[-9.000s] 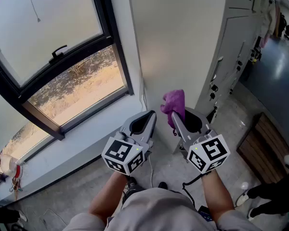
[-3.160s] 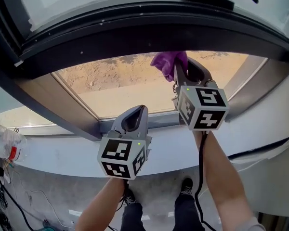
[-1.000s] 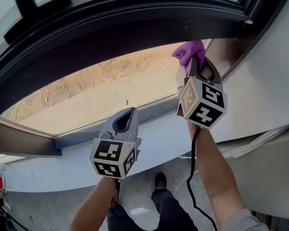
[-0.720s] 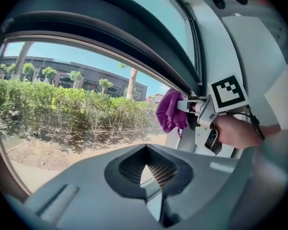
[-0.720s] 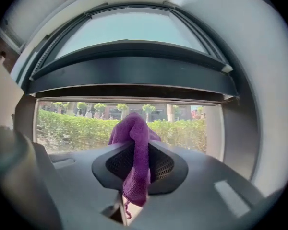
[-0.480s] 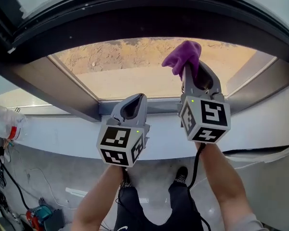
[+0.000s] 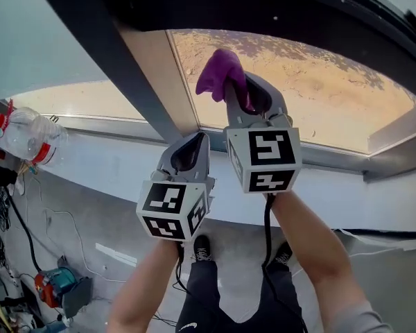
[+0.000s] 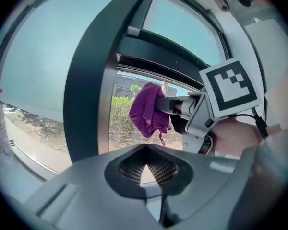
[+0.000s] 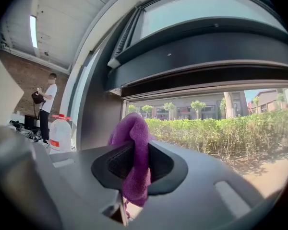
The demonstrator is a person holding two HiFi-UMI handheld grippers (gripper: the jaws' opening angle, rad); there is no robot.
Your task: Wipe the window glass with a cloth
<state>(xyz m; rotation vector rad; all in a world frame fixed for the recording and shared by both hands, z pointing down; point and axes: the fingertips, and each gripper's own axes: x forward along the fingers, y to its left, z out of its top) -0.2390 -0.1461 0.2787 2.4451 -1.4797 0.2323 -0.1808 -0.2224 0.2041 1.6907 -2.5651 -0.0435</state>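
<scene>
Two window panes (image 7: pixel 319 82), dark mullion (image 7: pixel 121 68) between

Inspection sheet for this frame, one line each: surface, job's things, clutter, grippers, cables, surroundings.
Surface: lower window glass; no streaks seen.
Job's things: crumpled purple cloth at the pane beside the dark frame post; contact unclear.
Clutter: clear plastic bottle with red cap near the left end of the white sill.
Grippers: right gripper shut on the cloth; left gripper shut, empty, lower down.
Cables: black cable hangs from the right gripper; loose cords on the floor.
Surroundings: person standing far left; orange-and-teal tool on the floor.
</scene>
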